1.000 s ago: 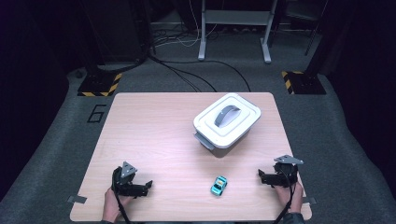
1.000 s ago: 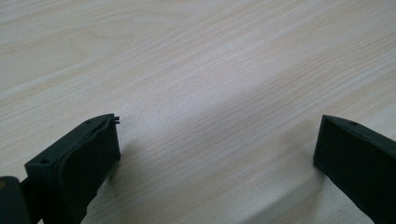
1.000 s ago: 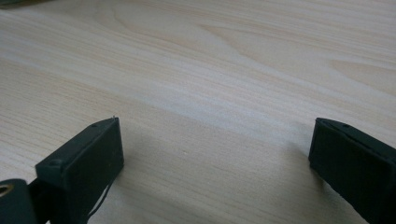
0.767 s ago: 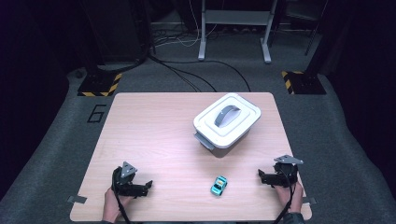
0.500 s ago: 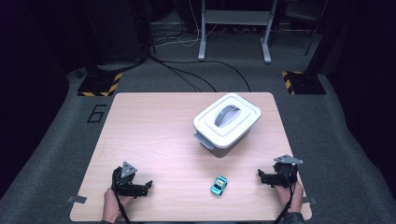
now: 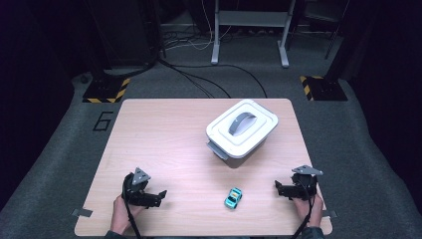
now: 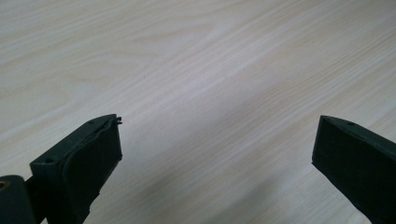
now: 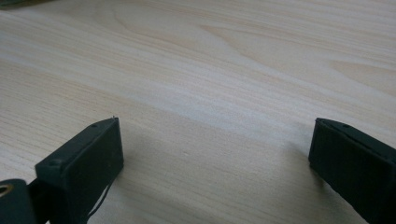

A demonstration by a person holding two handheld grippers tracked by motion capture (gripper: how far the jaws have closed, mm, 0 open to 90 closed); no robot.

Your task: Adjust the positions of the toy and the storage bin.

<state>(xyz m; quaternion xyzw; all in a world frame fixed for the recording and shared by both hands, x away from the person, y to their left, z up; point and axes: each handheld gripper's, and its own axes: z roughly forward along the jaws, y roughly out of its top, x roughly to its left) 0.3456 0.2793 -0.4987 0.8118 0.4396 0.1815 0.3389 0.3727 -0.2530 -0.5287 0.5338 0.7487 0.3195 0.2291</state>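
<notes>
Wooden table (image 6: 164,139): one toy car (image 6: 232,197), one lidded box (image 6: 242,128).

Colours on the pale wood-grain counter (image 6: 164,144)

Turquoise toy car (image 6: 232,197); white plastic lidded box (image 6: 242,128), grey handle; black tongs (image 6: 160,195); yellow-black striped floor plates (image 6: 105,90).

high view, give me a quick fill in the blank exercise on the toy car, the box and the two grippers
1. The small toy car on the table is ____ in colour.
2. The white box has its lid ____.
3. The toy car lies nearer the ____ gripper than the other gripper.
4. Both grippers have their jaws ____, with nothing between them.

Missing words: turquoise; on; right; open
</notes>
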